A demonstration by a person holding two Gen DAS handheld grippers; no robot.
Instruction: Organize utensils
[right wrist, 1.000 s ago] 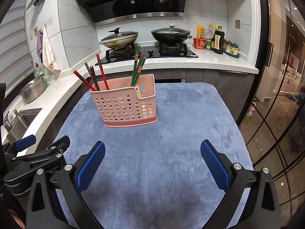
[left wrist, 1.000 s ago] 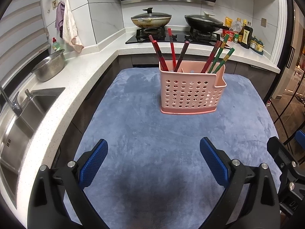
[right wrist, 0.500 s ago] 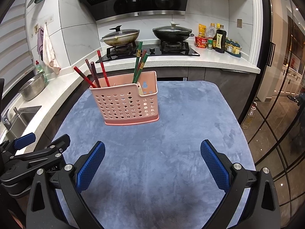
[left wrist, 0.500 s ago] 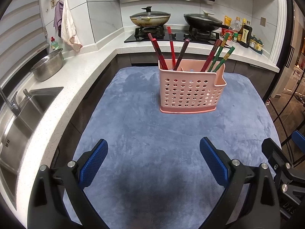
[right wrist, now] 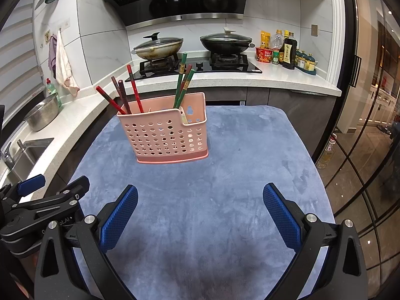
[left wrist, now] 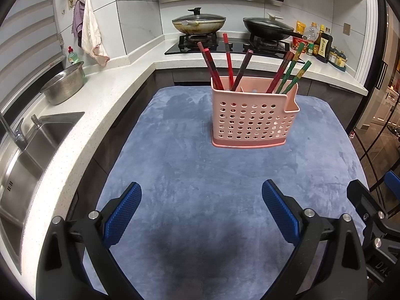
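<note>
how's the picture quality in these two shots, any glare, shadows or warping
Left wrist view: strong fisheye bends the counter, corners go black, and a soft dark shadow falls on the cloth between the fingers. Right wrist view: same warping, bright reflections on the glass door and range hood; the basket is sharp in both.
</note>
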